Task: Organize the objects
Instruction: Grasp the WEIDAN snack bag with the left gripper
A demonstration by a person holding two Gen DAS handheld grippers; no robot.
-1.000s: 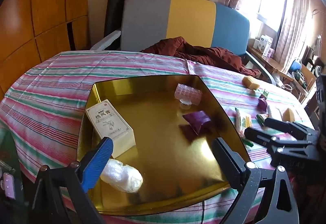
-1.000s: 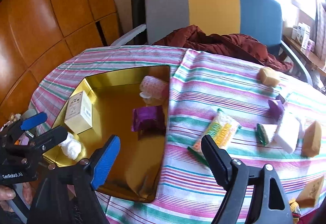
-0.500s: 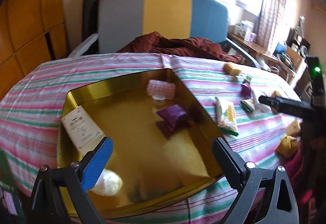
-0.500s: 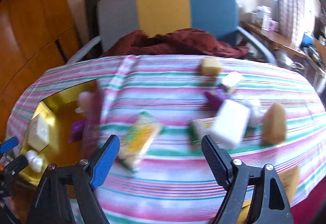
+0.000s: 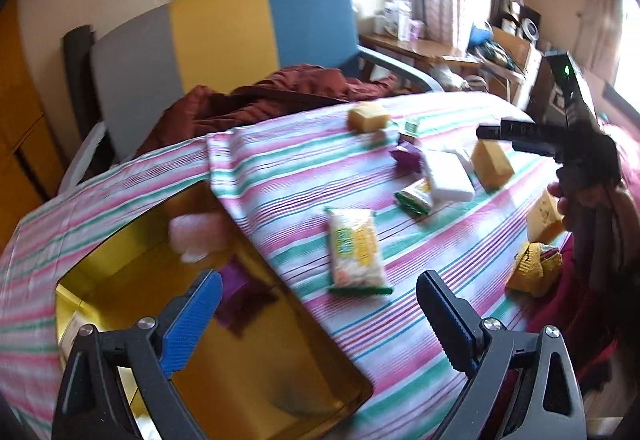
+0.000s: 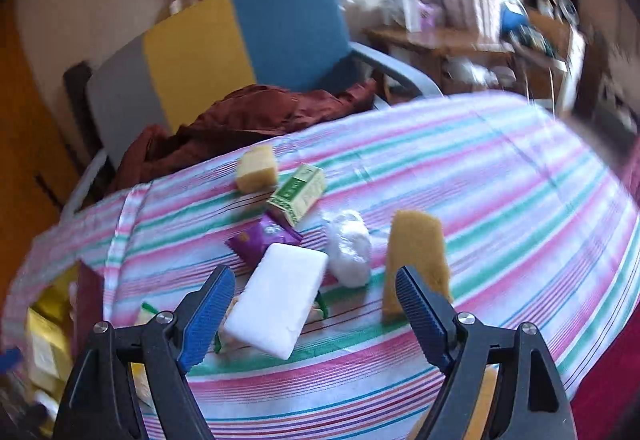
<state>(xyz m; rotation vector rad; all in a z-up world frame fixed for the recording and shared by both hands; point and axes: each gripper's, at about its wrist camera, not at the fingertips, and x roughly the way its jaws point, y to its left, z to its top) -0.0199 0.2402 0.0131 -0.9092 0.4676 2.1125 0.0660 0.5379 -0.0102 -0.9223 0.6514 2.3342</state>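
Observation:
My left gripper (image 5: 316, 312) stands open over the right rim of the gold tray (image 5: 256, 368), nothing between its fingers. A pink pack (image 5: 196, 236) and a purple packet (image 5: 236, 292) lie in the tray. Just ahead on the striped cloth lies a yellow-green snack packet (image 5: 354, 248). My right gripper (image 6: 316, 304) is open above a white block (image 6: 280, 296), apart from it. Around the block are a purple packet (image 6: 264, 240), a white wrapped bundle (image 6: 348, 248), an upright yellow sponge (image 6: 416, 256), a green box (image 6: 298, 192) and another sponge (image 6: 256, 168).
A grey, yellow and blue armchair (image 5: 224, 36) with a dark red garment (image 5: 280, 96) stands behind the table. A hand (image 5: 560, 200) holds the right gripper at the table's right side, near a yellow net bag (image 5: 532, 268). A cluttered side table (image 6: 460, 40) stands by the window.
Both views have swung right, from the gold tray toward the loose items. The right gripper now hangs over the white block. Both grippers' fingers stay apart as before.

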